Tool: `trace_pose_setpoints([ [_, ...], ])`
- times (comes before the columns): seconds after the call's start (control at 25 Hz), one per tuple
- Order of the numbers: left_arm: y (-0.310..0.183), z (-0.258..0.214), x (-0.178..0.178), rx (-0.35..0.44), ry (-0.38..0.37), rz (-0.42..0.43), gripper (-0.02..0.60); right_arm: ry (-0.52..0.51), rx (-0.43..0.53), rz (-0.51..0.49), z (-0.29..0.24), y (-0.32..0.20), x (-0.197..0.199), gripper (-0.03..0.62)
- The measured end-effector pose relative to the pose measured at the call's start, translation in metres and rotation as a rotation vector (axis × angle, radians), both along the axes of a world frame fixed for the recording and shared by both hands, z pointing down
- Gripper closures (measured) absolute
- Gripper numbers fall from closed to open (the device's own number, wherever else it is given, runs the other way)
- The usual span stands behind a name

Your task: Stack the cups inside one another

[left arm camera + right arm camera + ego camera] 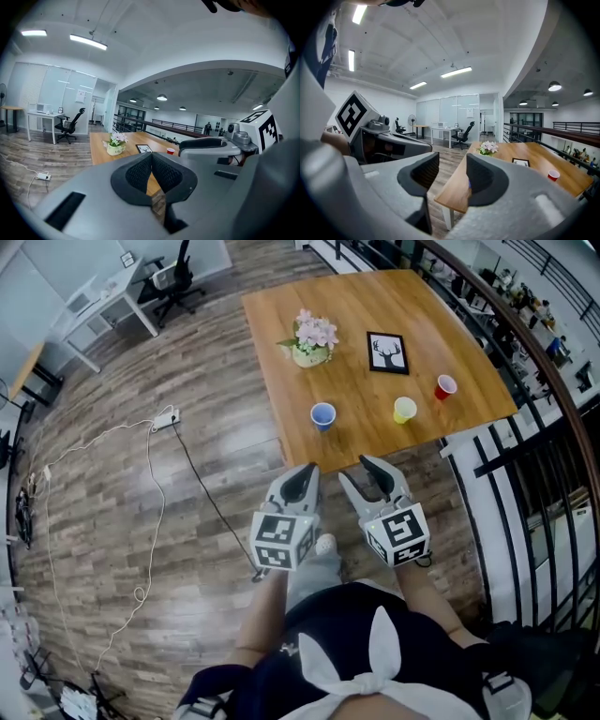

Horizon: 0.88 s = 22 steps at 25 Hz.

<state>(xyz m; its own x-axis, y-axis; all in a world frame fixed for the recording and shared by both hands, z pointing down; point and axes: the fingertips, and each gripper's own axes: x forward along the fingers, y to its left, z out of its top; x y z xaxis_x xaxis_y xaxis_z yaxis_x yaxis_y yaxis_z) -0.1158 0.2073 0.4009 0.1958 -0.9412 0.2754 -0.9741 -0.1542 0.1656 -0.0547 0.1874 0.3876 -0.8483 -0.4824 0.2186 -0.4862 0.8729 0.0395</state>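
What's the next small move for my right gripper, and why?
Probably bring the right gripper forward over the table edge to the yellow cup: its jaws stand apart and empty, short of the table, and that cup stands alone, unstacked.

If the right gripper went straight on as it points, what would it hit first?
Probably the near edge of the wooden table, just ahead of the right gripper; the blue cup stands beyond it. Depth is unclear.
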Motion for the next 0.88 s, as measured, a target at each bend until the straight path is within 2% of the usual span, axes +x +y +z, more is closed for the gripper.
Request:
trace_pose_setpoints([
  [0.24,-0.048,0.017,-0.044,-0.016,0.016,-0.014,0.563,0.032,-0.014,0.004,0.014,-0.049,-0.038,0.357],
  [0.48,-0.073,0.028,-0.063,-0.060,0.018,0.012,0.563,0.080,-0.045,0.008,0.033,-0.078,-0.062,0.308],
  [0.64,-0.084,0.046,-0.070,-0.097,0.027,0.016,0.563,0.101,-0.051,0.010,0.043,-0.098,-0.069,0.304],
  [0.88,-0.103,0.059,-0.076,-0.111,0.046,0.012,0.563,0.133,-0.078,-0.027,0.061,-0.122,-0.079,0.304],
])
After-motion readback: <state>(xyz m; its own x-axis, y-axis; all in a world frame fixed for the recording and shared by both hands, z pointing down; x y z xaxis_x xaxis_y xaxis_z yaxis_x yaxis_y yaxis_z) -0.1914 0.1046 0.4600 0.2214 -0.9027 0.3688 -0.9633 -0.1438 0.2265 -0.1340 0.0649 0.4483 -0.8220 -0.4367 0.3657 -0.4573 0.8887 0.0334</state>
